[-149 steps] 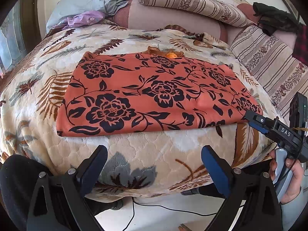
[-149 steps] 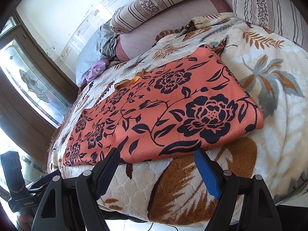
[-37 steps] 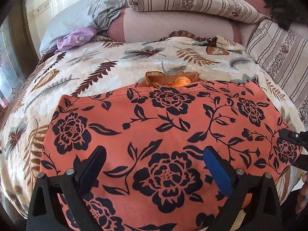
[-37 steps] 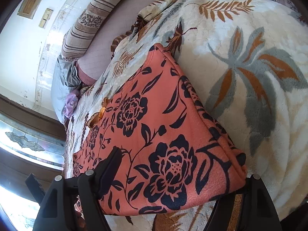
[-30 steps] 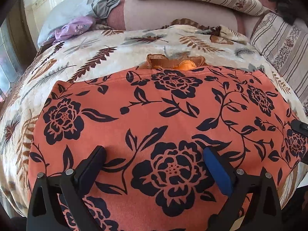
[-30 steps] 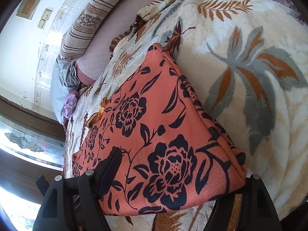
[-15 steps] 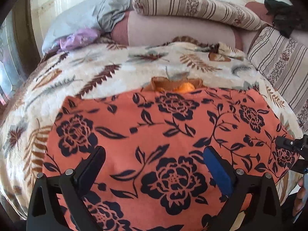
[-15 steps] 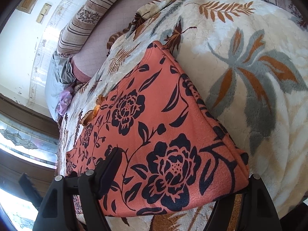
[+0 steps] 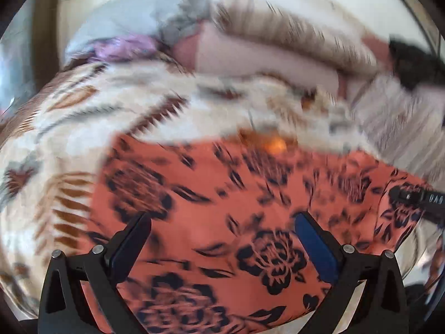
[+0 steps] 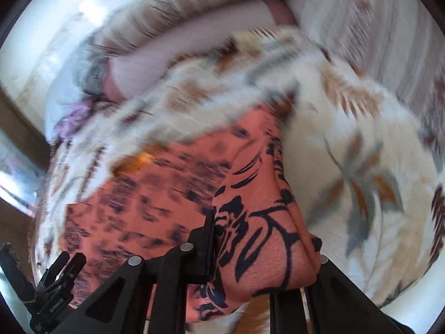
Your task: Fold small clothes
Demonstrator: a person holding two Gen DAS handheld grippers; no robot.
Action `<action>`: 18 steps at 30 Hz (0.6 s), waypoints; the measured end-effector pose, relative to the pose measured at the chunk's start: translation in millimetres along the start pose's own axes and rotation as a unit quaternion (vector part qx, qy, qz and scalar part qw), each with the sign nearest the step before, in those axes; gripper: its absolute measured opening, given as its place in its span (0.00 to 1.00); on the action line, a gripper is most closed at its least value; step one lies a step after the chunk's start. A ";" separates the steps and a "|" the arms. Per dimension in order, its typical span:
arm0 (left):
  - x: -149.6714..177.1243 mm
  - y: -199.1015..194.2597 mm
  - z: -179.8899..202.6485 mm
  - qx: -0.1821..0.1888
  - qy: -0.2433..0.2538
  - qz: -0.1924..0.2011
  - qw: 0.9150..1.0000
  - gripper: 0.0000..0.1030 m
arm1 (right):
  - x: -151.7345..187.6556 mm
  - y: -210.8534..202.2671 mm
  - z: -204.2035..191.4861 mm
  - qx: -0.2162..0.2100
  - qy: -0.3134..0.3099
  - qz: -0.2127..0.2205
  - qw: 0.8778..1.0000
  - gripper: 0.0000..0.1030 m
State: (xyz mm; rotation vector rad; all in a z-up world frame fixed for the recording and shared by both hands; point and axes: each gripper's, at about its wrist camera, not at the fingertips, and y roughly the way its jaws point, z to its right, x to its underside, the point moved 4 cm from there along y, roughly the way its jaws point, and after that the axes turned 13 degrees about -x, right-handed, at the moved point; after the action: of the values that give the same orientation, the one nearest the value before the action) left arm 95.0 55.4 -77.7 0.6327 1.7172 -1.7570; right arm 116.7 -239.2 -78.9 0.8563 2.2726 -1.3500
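So the R gripper (image 10: 264, 247) is closing on the near right corner of the cloth (image 10: 250, 222): in the right wrist view a thick bunch of orange fabric sits between its fingers, low centre of the frame, and both fingers already press into it. Prob grabbed at the corner bc that's the handle for carrying the near edge over toward the far edge; the fabric rises in a ridge from the grip up toward frame centre, w/ the blanket (image 10: 361, 144) showing bare to its right.

L gripper (image 9: 222, 239) has its fingers wide apart, black one lower left, blue-padded one lower right of the left wrist view, w/ the cloth (image 9: 222, 194) spread under and between them but nothing pinched. Looks like it's lined up over the near edge for a matching grab, not yet made. R gripper body (image 9: 417, 197) pokes in at the right edge of that frame, over the cloth's right end.

Cloth: orange w/ dark navy flowers and vines, soft and fairly thick, looks already doubled, lying mostly flat on the leaf-print blanket across the lower half of both frames. A small golden-orange bit (image 9: 272, 143) peeks out at its far edge, upper centre; too blurred to say what. Both frames heavily smeared, pillows (image 9: 292, 36) at the top barely readable
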 end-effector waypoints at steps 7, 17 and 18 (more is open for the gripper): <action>-12.1 -45.7 -168.6 -0.085 -0.202 0.074 0.973 1.00 | 32.1 -4.8 -194.3 -0.063 -0.217 0.022 0.974 0.16; 18.8 -15.8 -209.5 -0.091 -0.247 0.032 0.964 0.99 | 119.6 96.8 -242.2 -0.083 -0.264 -0.116 0.954 0.16; 18.9 -15.5 -210.5 -0.089 -0.249 0.032 0.964 0.99 | 108.0 84.6 -247.5 -0.088 -0.269 -0.098 0.954 0.16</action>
State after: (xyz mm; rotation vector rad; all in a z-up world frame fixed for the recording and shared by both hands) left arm 56.0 263.3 -90.8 0.1441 1.4566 -1.5288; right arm 91.3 42.7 -79.0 0.1706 2.0301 -1.2435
